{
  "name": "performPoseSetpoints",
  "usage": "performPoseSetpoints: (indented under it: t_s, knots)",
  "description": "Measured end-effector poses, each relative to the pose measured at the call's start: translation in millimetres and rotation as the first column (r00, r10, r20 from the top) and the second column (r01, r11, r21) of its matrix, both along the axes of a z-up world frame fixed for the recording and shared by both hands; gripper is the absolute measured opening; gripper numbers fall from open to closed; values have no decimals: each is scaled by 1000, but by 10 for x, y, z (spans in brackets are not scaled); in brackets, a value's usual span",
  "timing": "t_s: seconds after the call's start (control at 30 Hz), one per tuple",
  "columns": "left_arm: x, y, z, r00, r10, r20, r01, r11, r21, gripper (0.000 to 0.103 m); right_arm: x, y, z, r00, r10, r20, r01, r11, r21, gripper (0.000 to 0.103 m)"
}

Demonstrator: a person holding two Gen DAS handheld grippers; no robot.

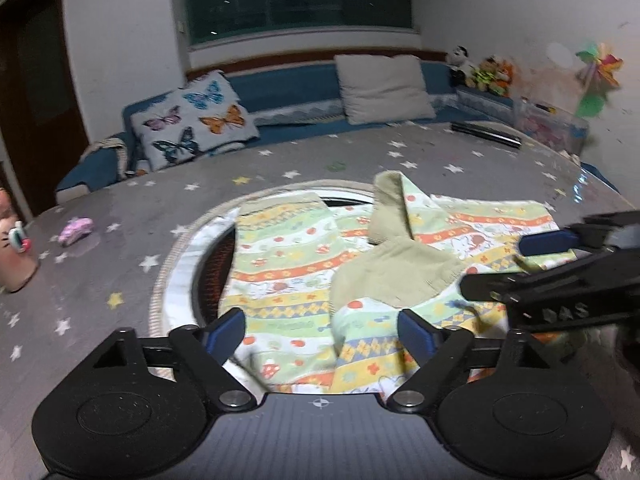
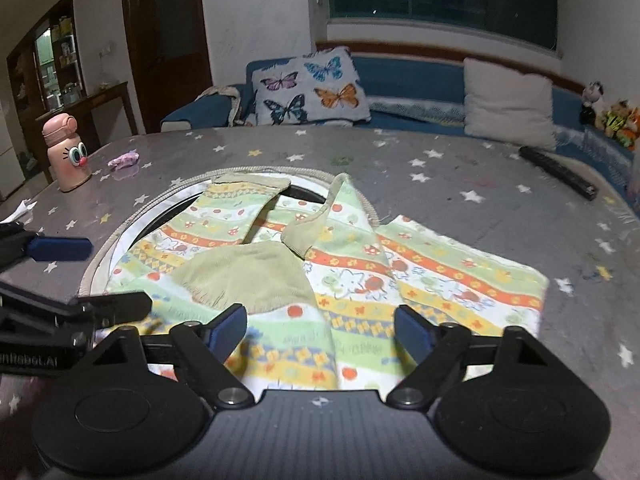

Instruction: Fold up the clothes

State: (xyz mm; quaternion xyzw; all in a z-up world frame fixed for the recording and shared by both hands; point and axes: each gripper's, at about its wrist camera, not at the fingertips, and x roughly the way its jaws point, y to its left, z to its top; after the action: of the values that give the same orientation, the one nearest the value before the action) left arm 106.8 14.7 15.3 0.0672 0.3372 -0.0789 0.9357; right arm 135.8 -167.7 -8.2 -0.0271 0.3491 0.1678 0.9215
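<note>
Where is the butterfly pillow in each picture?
Left wrist view: the butterfly pillow is at upper left, on the blue sofa.
Right wrist view: the butterfly pillow is at upper centre, on the same sofa.
Shared landmark: the plain white pillow to its right.

- My left gripper [image 1: 320, 332] hangs low with its blue-padded fingers [image 1: 226, 330] spread wide, gripping nothing.
- My right gripper [image 2: 320, 330] sits just beside it, jaws equally wide apart, nothing between them.
</note>
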Motion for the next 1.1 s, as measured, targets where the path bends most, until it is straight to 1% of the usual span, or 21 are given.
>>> performPoseSetpoints:
  t_s: [0.03,0.07,0.1,0.13,0.17,0.2,0.27,0.3,0.37,0.4,0.5,0.67,0.77,0.87,1.03,1.1]
  knots:
    - [20,-6,-16,1000,-15,-7,15,1000,-1,75,48,5,-26,1000,3,-11,-3,1000,4,71]
    - [39,-13,-31,999,-31,-15,31,1000,-2,70,89,9,-52,1000,5,-23,-5,1000,8,66]
    - [59,-19,-47,999,-46,-22,46,999,-3,59,130,13,-78,999,6,-36,-6,1000,13,62]
    - [62,-9,-69,998,-62,-30,61,998,-12,56,159,14,-94,999,11,-44,-10,1000,19,58]
    - [67,-1,-85,997,-73,-35,72,997,-22,50,171,11,-96,999,18,-46,-17,1000,27,55]
    - [68,-2,-95,996,-81,-37,80,996,-28,38,183,7,-100,998,25,-50,-23,999,36,51]
    - [66,-8,-113,994,-97,-40,95,995,-39,30,196,-2,-116,997,37,-65,-34,998,58,43]
    - [65,-11,-123,994,-105,-42,103,994,-44,24,195,-1,-125,996,43,-72,-38,997,69,34]
    - [24,2,-100,993,-113,-28,112,992,-53,20,172,-4,-127,995,55,-80,-48,994,95,24]
    - [1,10,-85,993,-117,-19,116,992,-58,17,150,-4,-117,995,59,-79,-50,993,104,20]
    - [-62,39,-21,992,-128,4,128,989,-74,13,58,-28,-37,996,67,-55,-59,990,125,11]
    - [-271,136,75,987,-157,45,161,981,-104,12,-197,-108,203,995,100,8,-100,980,169,9]
    - [-449,204,124,982,-178,69,185,976,-116,11,-420,-138,351,988,145,48,-151,973,175,9]
    - [-627,273,152,975,-206,85,216,969,-123,11,-699,-181,437,977,202,71,-211,962,172,9]
    - [-921,308,113,959,-270,86,277,958,-80,11,-1125,-256,480,952,297,75,-305,938,163,10]
    - [-990,331,83,955,-287,73,292,955,-62,12,-1274,-277,451,937,346,53,-350,925,150,13]
